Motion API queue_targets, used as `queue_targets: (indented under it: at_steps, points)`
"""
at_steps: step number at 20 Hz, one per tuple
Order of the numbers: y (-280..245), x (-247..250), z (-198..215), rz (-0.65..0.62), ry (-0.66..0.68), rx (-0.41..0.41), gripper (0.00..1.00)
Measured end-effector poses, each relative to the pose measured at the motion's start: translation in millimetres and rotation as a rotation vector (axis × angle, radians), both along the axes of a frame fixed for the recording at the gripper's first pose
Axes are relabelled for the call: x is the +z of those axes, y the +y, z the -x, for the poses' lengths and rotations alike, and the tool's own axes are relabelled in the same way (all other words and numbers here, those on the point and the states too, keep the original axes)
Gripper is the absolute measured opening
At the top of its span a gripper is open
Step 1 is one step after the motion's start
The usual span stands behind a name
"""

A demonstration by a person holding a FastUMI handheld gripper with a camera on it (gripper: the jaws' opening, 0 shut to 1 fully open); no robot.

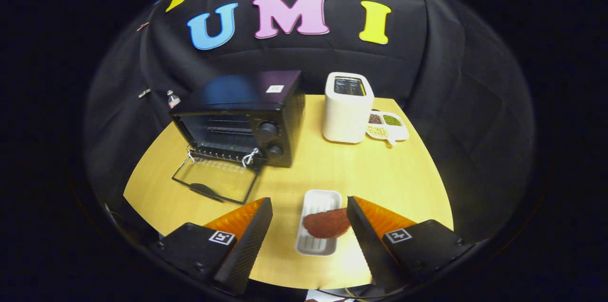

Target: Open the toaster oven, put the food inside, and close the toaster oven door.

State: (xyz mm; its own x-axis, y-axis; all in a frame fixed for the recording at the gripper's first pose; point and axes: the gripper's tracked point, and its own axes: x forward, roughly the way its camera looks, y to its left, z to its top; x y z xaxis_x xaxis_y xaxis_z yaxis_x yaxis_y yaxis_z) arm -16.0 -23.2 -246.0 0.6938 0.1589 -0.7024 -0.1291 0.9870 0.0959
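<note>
**Operator:** I have the hand-held gripper (309,219) low over the worktop (399,174), its 2 fingers spread wide and holding nothing. Between them, at lower centre of the frame, sits the white tray (317,204) with the reddish slice of food (325,223) lying across its near half. The slice runs right up to the right-hand finger; I cannot tell whether they touch.

**Observer:** So which step are you on?

**Operator:** I judge step 1 done: the toaster oven (247,119), left of centre, has its glass door (216,179) dropped flat onto the worktop, the cavity open. I am on the pick-up.

**Observer:** What does the next move call for?

**Operator:** Coming down so the fingers bracket the slice, not the tray rim, then closing gently. It looks thin and floppy, so I expect it to sag or slip. After that, a carry up and to the left, over the lowered door and into the cavity.

**Observer:** And your pose?

**Operator:** Tilted downward, looking along the fingers from the near edge, roughly square to the tray. Beyond, right of the oven, stand a white toaster (346,109) and a small divided dish (388,126), both well clear of my path.
</note>
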Motion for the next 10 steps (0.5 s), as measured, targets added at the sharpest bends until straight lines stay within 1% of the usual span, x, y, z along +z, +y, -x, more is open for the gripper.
queue_targets:
  at_steps: [3, 5, 8, 10]
  points:
    - [-25, -20, -9, -0.042, 0.107, 0.01, 0.98]
    - [-32, -37, -12, -0.077, 0.188, 0.04, 0.98]
    - [-51, -65, -11, -0.08, 0.299, 0.071, 0.97]
    - [-52, -81, -10, -0.102, 0.362, 0.104, 0.96]
